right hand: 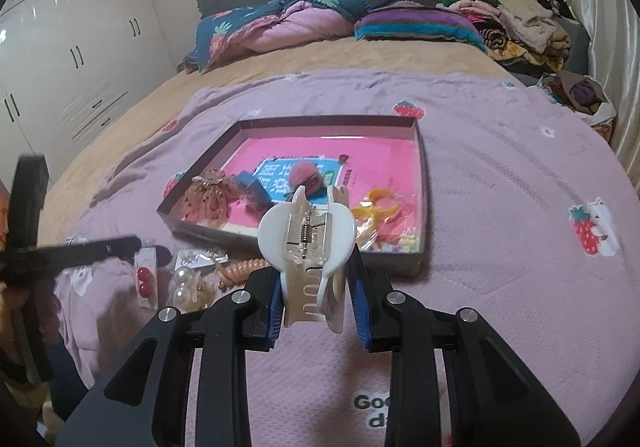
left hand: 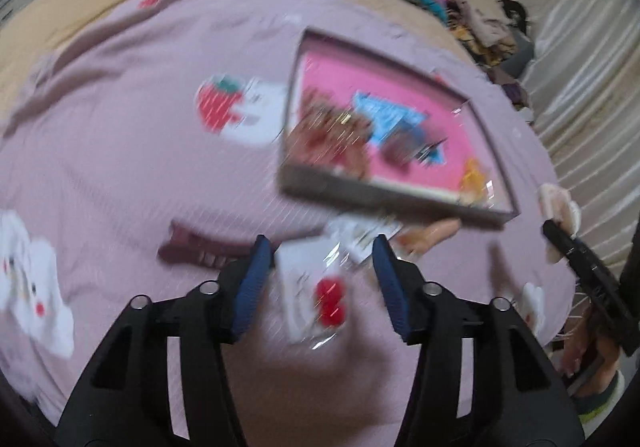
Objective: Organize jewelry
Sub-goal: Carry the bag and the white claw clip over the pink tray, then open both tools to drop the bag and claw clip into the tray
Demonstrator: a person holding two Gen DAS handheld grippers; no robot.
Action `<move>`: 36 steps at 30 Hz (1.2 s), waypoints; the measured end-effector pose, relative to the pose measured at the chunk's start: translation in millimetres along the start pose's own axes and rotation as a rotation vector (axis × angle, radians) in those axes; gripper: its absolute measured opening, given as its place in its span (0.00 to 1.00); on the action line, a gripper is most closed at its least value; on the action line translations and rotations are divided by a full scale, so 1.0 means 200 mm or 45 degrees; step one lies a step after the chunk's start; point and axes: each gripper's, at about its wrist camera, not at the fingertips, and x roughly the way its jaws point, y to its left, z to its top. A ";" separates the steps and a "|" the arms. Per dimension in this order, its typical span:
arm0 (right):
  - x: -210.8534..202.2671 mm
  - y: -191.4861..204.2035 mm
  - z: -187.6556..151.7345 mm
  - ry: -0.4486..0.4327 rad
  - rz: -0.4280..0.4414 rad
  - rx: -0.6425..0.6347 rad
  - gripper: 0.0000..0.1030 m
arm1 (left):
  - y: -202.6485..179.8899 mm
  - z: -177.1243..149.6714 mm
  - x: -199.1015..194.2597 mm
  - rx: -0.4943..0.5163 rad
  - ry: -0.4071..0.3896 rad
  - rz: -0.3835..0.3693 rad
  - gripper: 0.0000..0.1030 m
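Right wrist view: the right gripper is clamped on a white hair claw, held above the purple blanket. The claw's long axis runs up and away from the fingers, teeth toward the camera, spring and rounded back pointing at the tray. The tray lies straight ahead, its near wall just beyond the claw, so this hand is the nearer to it.

In the left wrist view, much blurred, the left gripper stands wide apart over a packet with red earrings, which seems to lie between the fingers, its long axis running roughly along them; whether they touch it I cannot tell. The packet sits on the blanket just short of the tray.
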 end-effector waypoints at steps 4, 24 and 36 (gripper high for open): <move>0.01 0.01 -0.02 0.017 0.005 -0.006 0.27 | 0.03 -0.07 0.05 -0.042 0.042 -0.017 0.45; 0.13 -0.07 0.15 -0.024 -0.035 -0.024 0.27 | -0.16 0.17 -0.03 0.118 -0.109 -0.039 0.28; 0.37 -0.18 0.25 0.038 -0.093 -0.005 0.27 | -0.25 0.49 0.19 0.166 -0.135 0.021 0.28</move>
